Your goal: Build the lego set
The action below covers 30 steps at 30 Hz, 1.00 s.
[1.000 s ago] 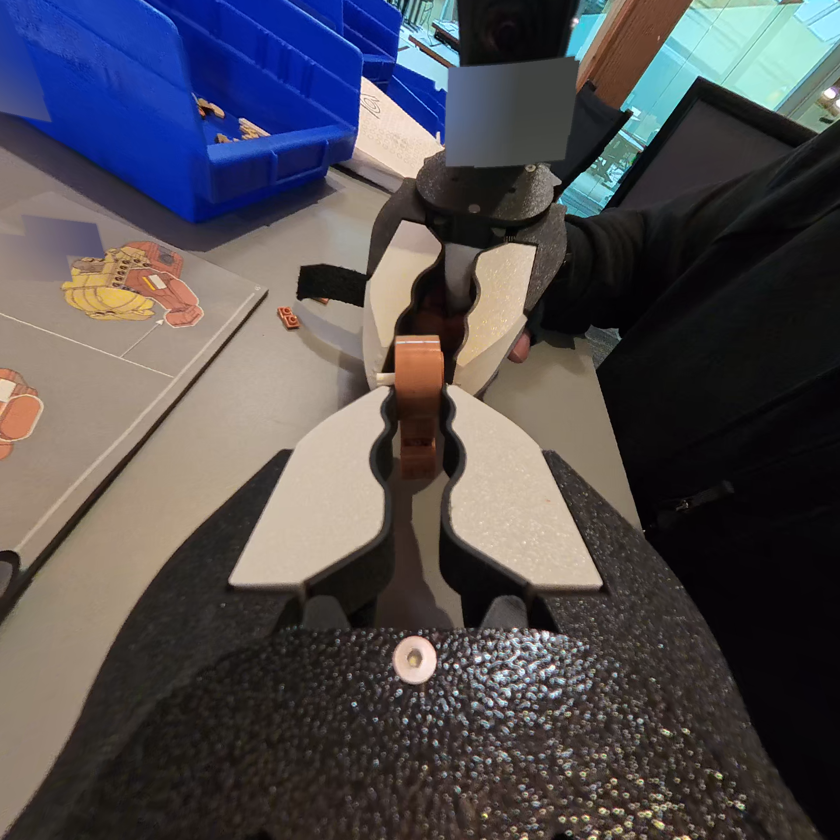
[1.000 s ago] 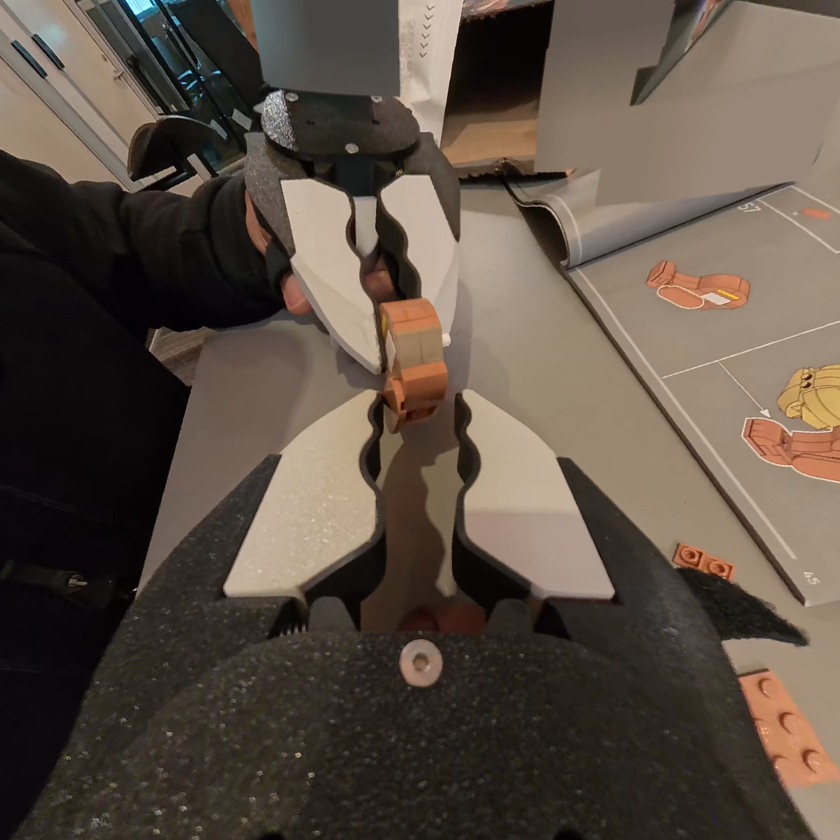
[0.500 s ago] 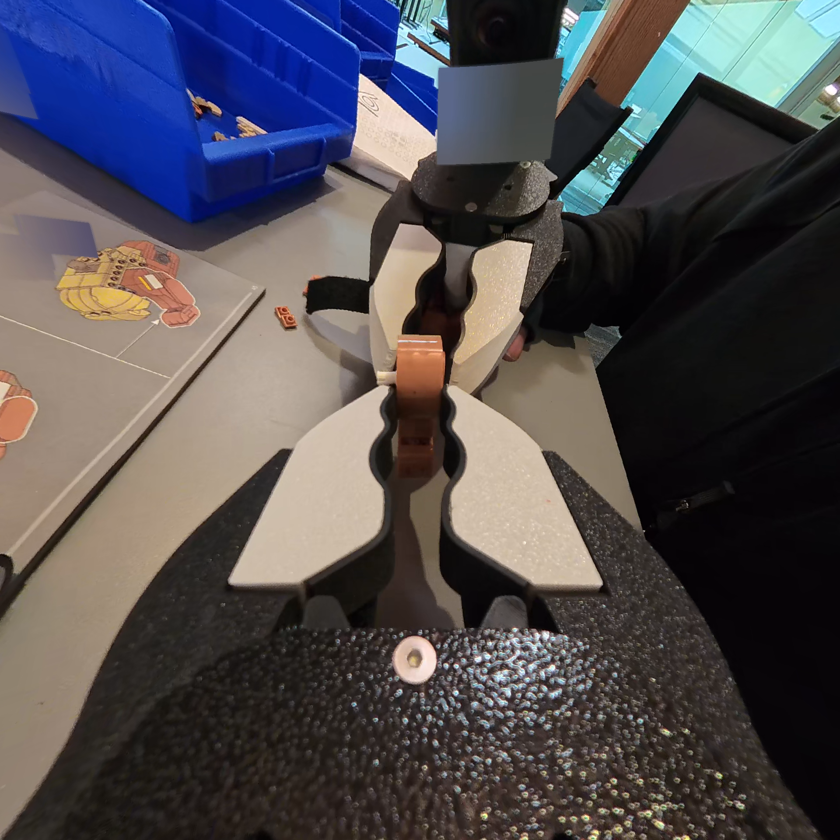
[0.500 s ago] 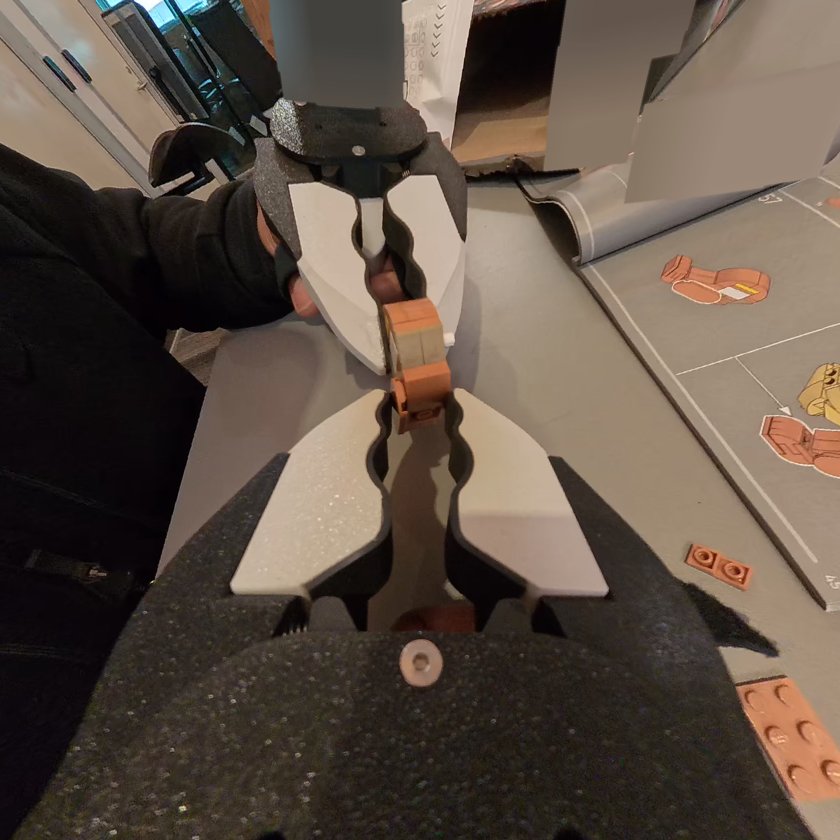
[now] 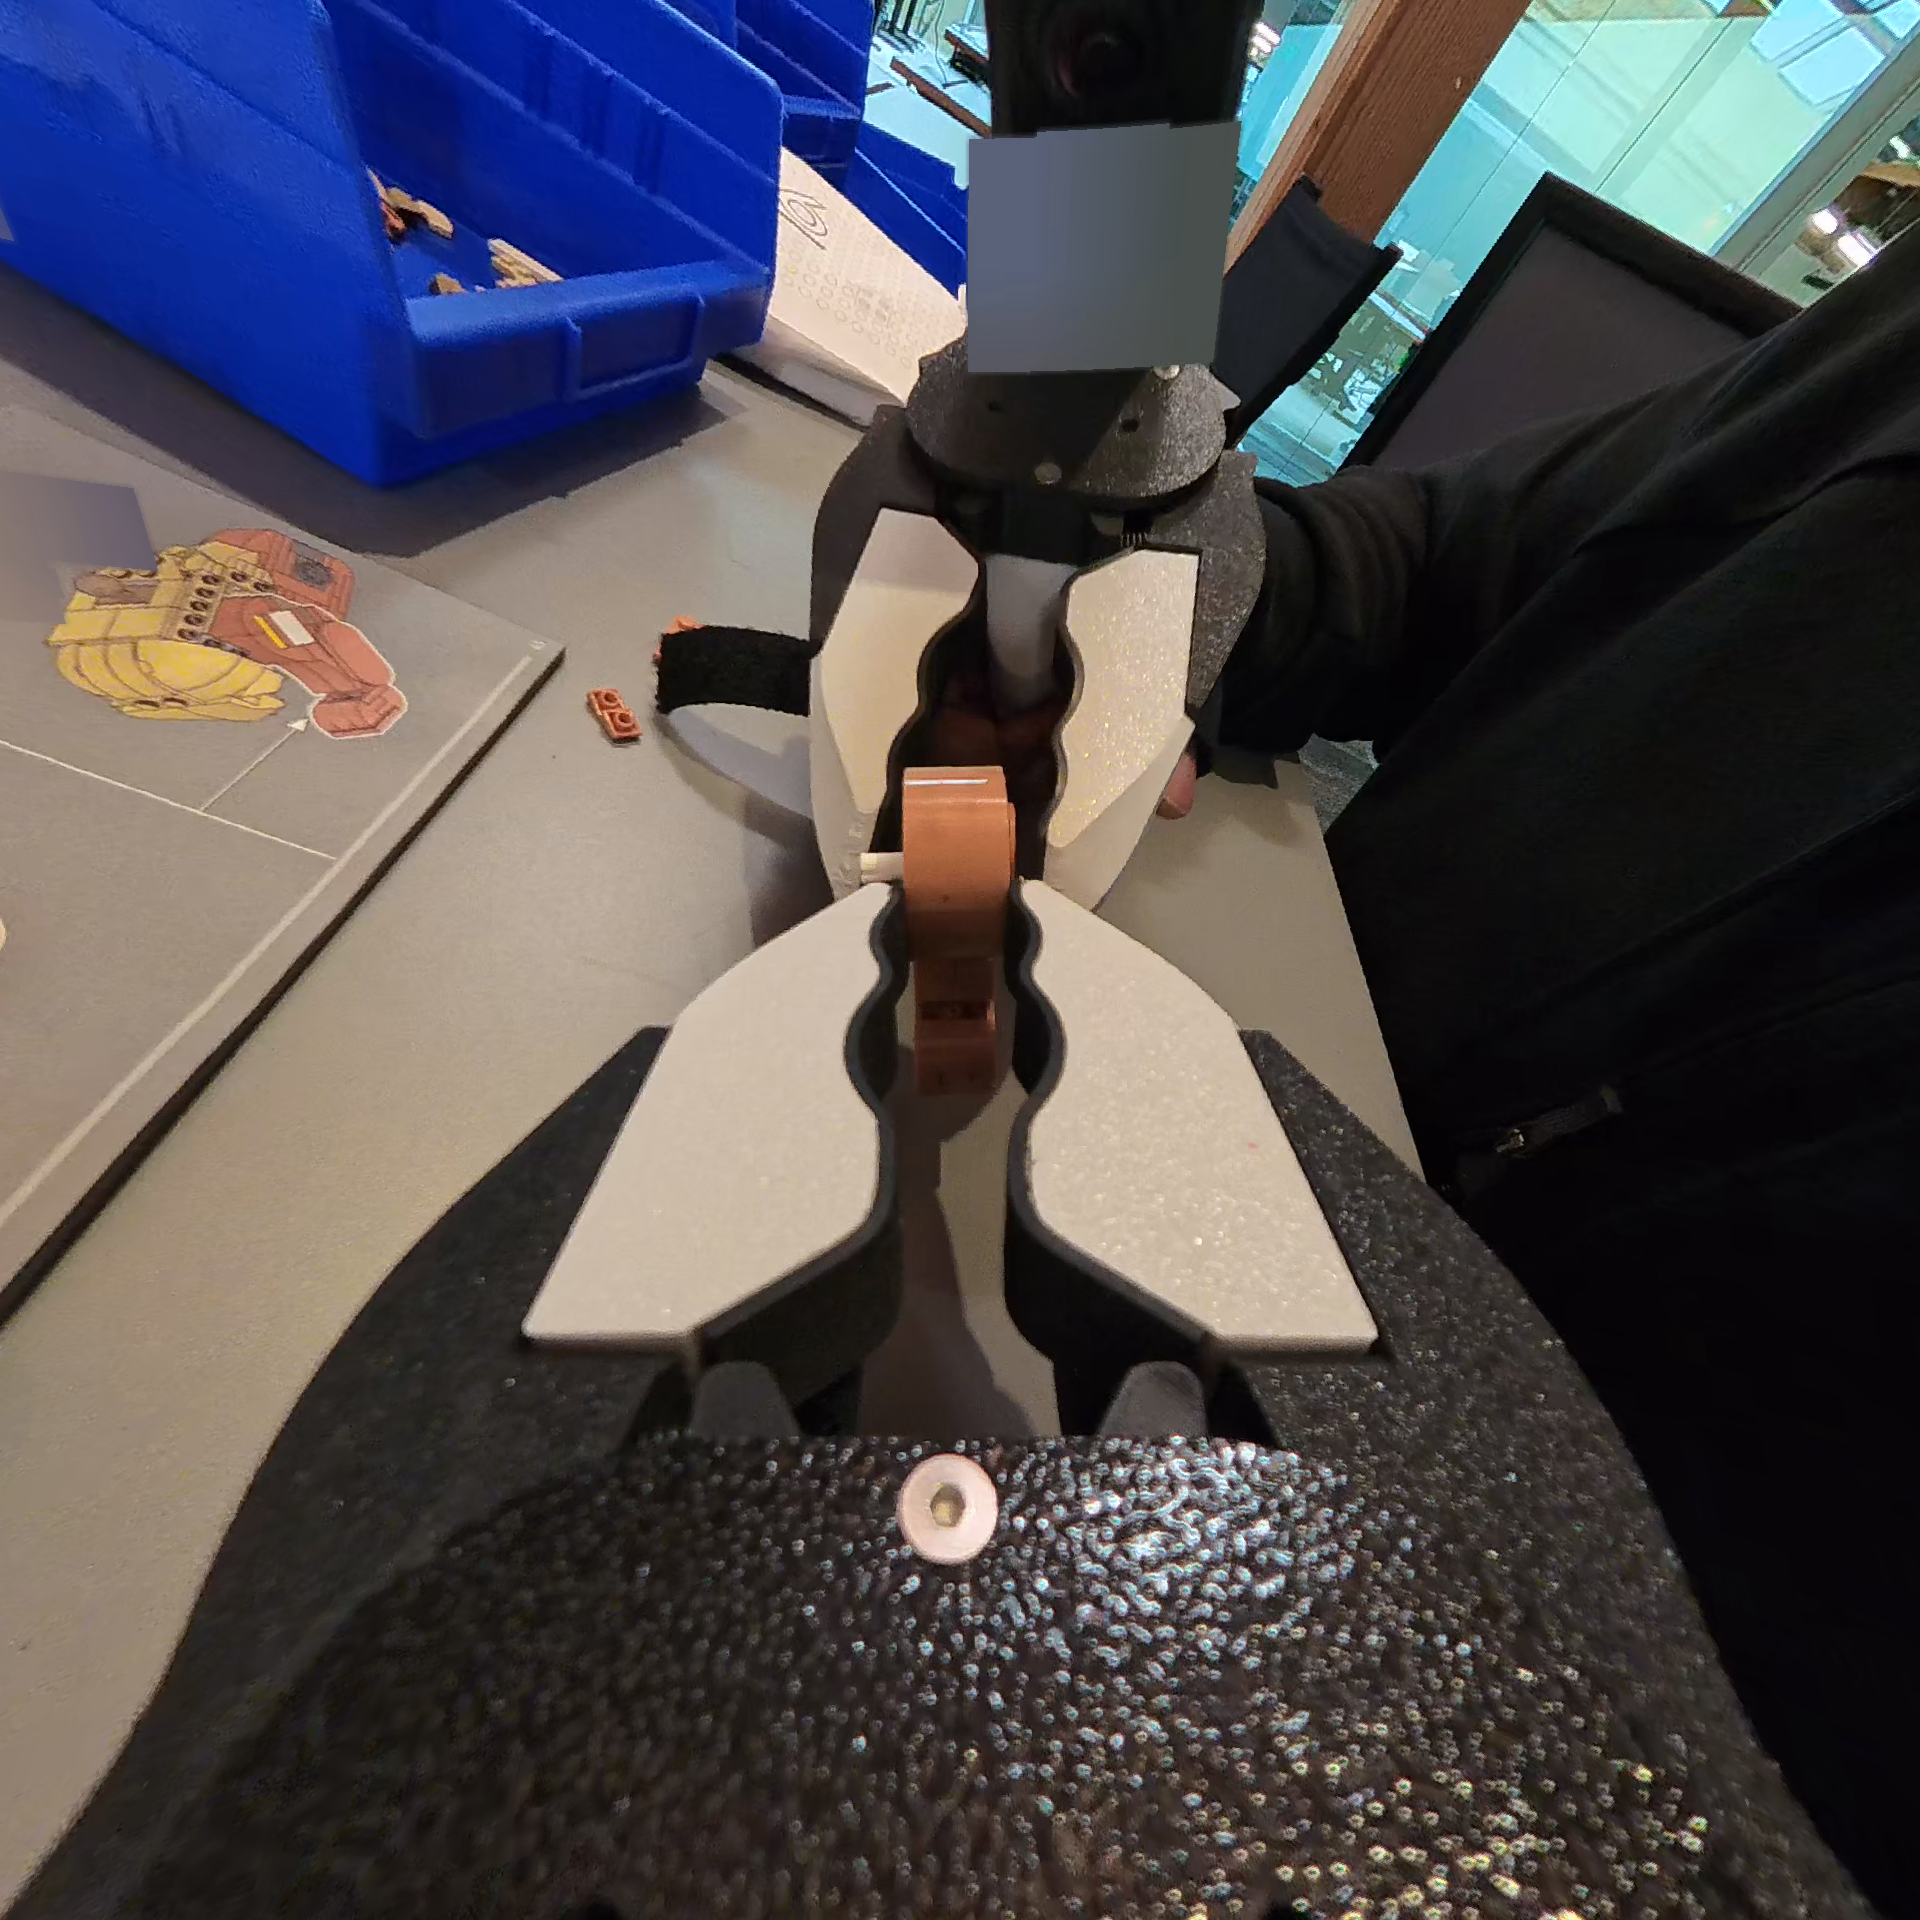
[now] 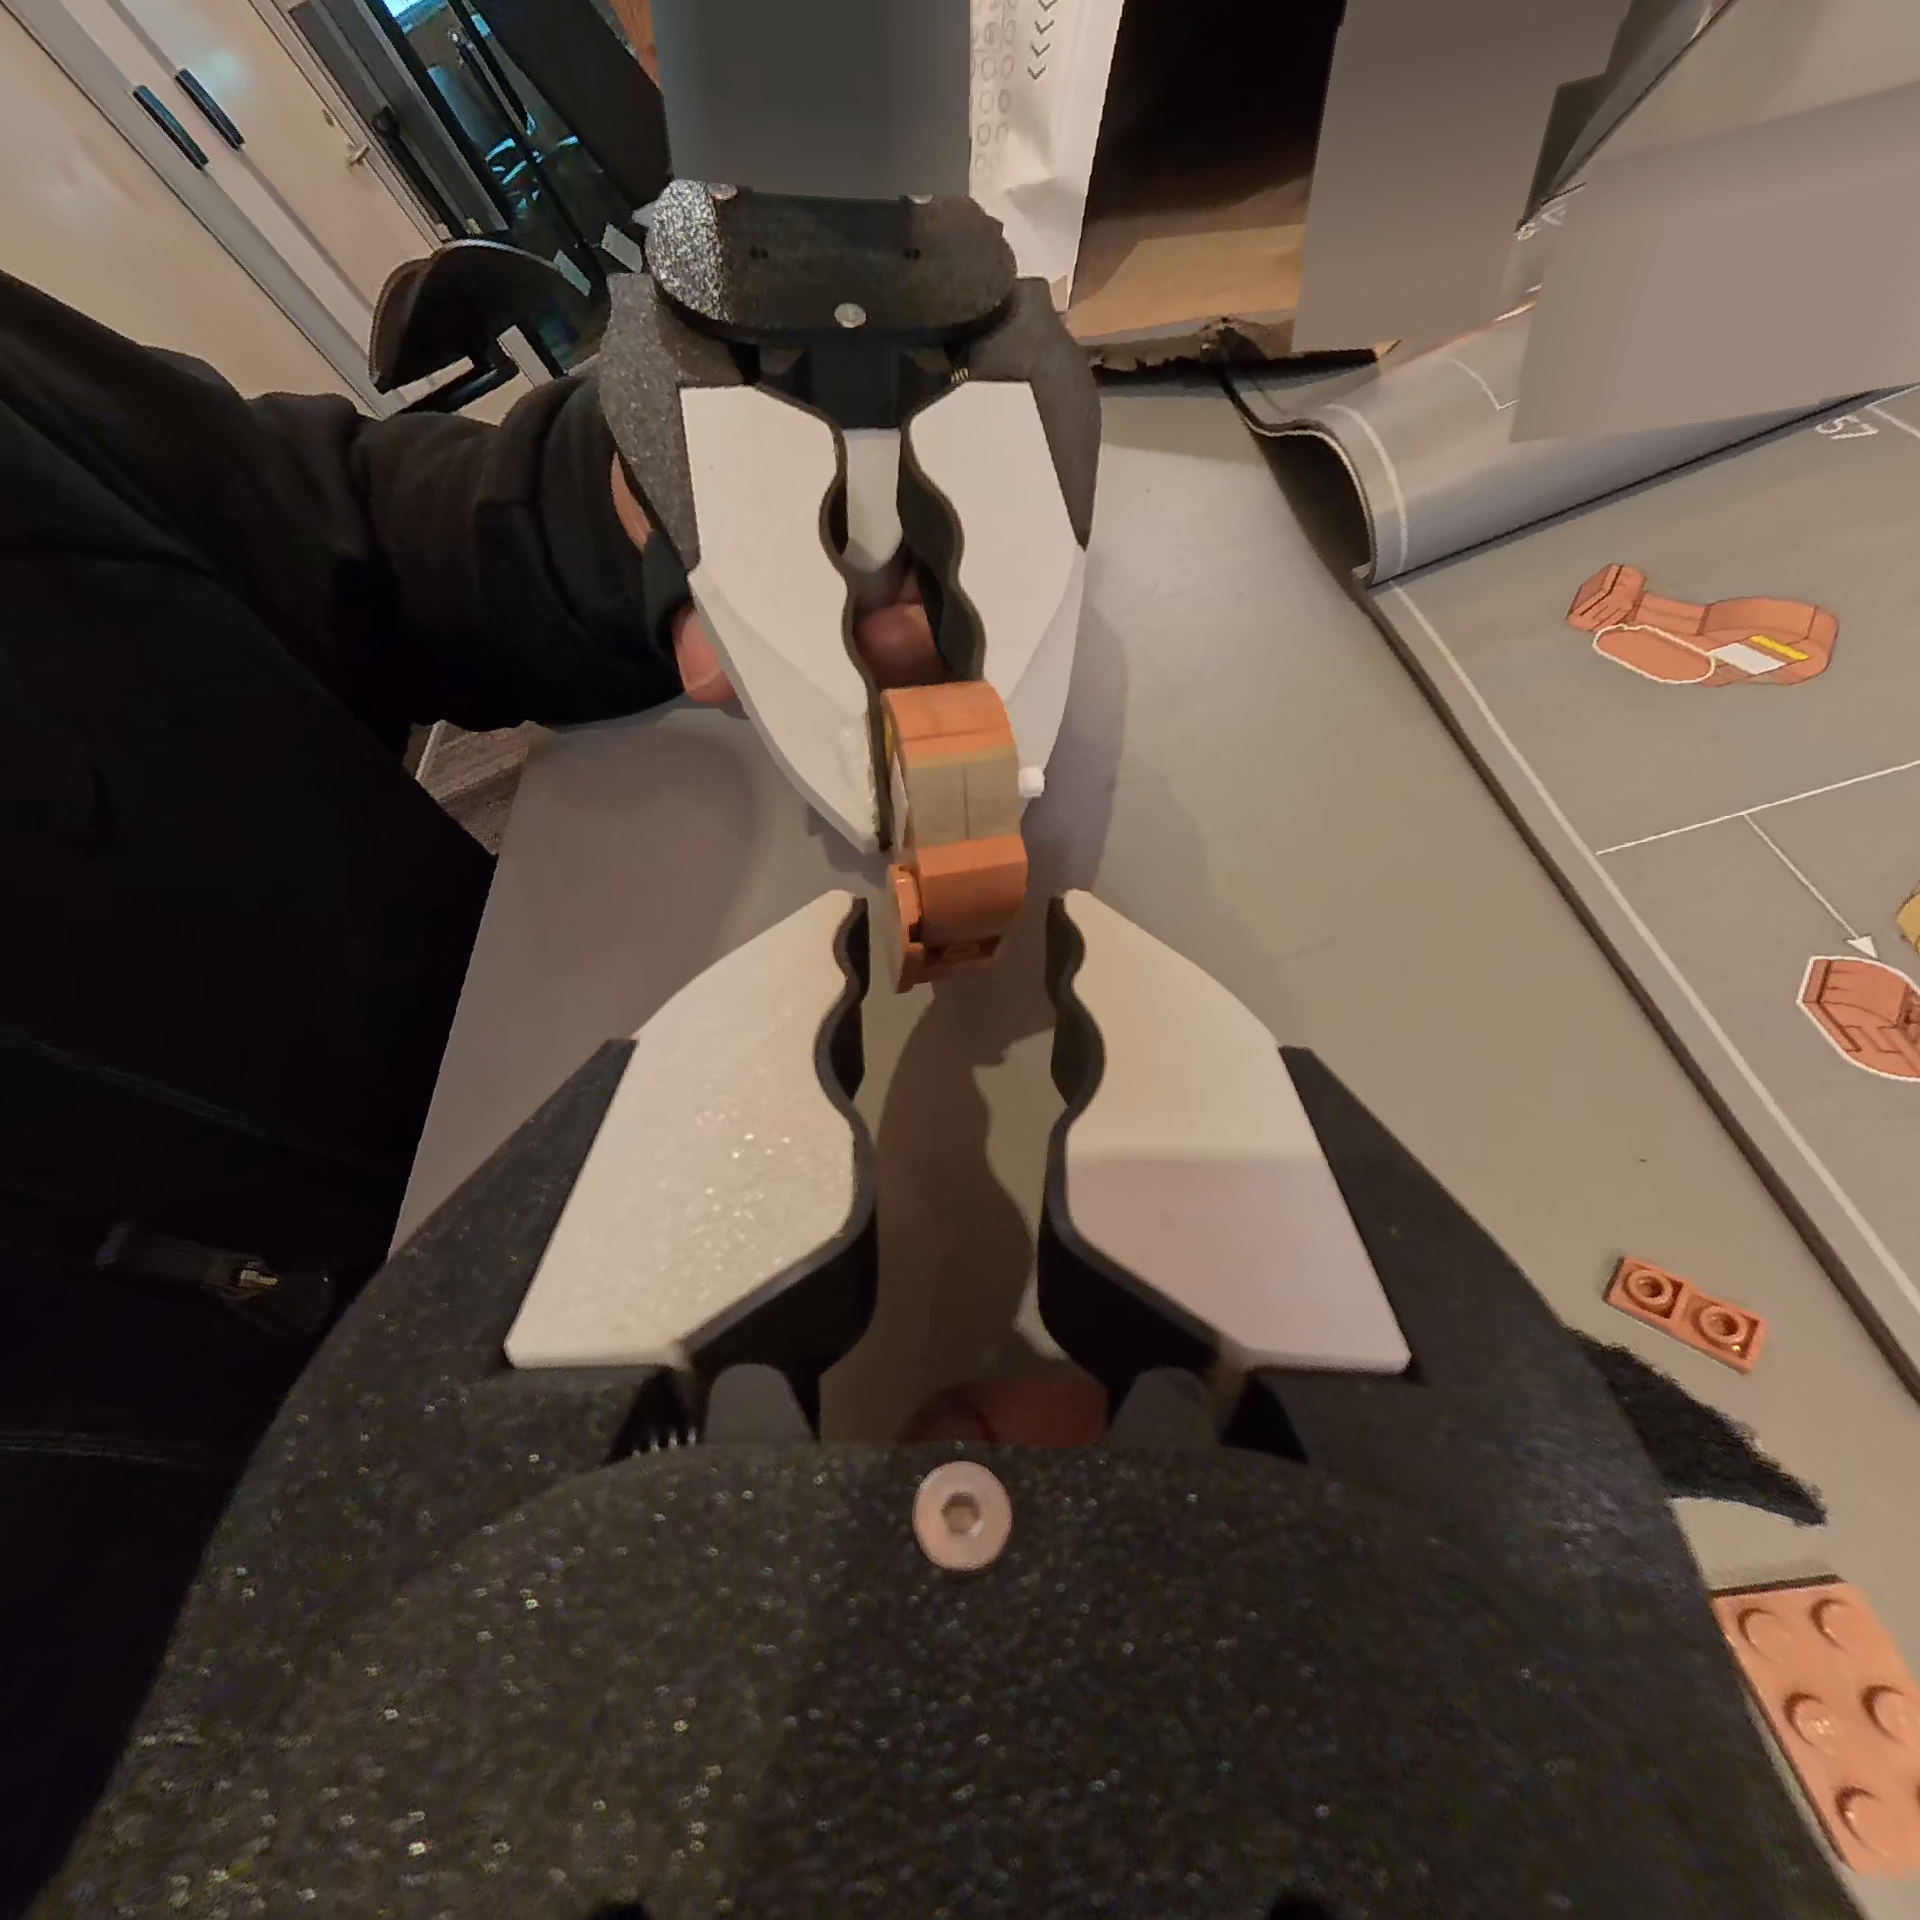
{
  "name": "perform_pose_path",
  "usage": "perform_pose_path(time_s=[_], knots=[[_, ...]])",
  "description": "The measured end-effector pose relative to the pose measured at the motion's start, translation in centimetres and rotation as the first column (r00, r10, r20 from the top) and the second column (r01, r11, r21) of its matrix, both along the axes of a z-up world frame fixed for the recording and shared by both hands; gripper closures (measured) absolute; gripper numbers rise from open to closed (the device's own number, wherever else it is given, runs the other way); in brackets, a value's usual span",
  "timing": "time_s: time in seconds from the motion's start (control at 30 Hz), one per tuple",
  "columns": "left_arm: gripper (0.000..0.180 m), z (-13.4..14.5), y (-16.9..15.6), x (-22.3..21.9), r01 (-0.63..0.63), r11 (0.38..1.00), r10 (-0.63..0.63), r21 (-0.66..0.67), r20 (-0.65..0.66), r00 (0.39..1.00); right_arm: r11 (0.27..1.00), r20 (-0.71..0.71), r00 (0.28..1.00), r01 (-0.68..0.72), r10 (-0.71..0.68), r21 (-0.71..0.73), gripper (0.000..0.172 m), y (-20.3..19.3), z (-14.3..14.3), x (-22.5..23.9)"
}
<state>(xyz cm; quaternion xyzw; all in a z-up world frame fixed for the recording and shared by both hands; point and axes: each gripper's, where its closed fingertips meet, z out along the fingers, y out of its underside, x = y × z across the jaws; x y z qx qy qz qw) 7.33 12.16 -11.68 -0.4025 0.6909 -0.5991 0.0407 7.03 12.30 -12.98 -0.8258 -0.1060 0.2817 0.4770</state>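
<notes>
On the left lie the blue bin (image 5: 395, 260) and the instruction booklet (image 5: 208, 831). The left gripper (image 5: 956, 935) fingers pinch the brown brick piece (image 5: 956, 904) above the surface (image 5: 582, 1039), likely to steady it. The right gripper (image 6: 956, 935) fingers are spread around its lower end without touching; half a second ago they stood closer.

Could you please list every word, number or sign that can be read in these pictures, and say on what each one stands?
I do not copy out writing; this is where it stands.
Grey instruction booklet: a small white number printed on the page, near its far edge.
White sheet behind the blue bin: rows of tiny marks, too small to read.
Brown brick assembly: no writing visible.
</notes>
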Motion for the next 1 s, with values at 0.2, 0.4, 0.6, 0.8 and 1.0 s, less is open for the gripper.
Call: perform_pose_path(time_s=[0.2,0.4,0.6,0.8,1.0], knots=[[0.164,0.0,0.1,0.1,-0.005,1.0,0.005,-0.006,-0.004,1.0,1.0,-0.019,1.0,-0.001,0.001,0.008,0.148,0.0,0.2,0.1],[0.164,0.0,0.0,0.0,-0.001,1.0,0.001,-0.008,-0.001,1.0,1.0,-0.029,1.0,-0.007,0.007,0.011,0.149,-0.1,0.3,0.0],[0.164,0.0,0.1,0.1,-0.005,1.0,0.005,-0.018,-0.011,1.0,1.0,-0.035,0.999,-0.004,0.004,0.004,0.149,-0.1,0.3,0.1],[0.164,0.0,0.5,0.4,-0.034,0.998,0.032,-0.054,-0.036,0.999,1.0,-0.024,1.0,0.002,-0.003,-0.012,0.142,0.0,0.0,0.1],[0.164,0.3,1.6,1.0,-0.092,0.986,0.081,-0.139,-0.083,0.993,1.0,-0.034,0.999,0.019,-0.02,-0.02,0.137,0.1,0.0,0.4]])
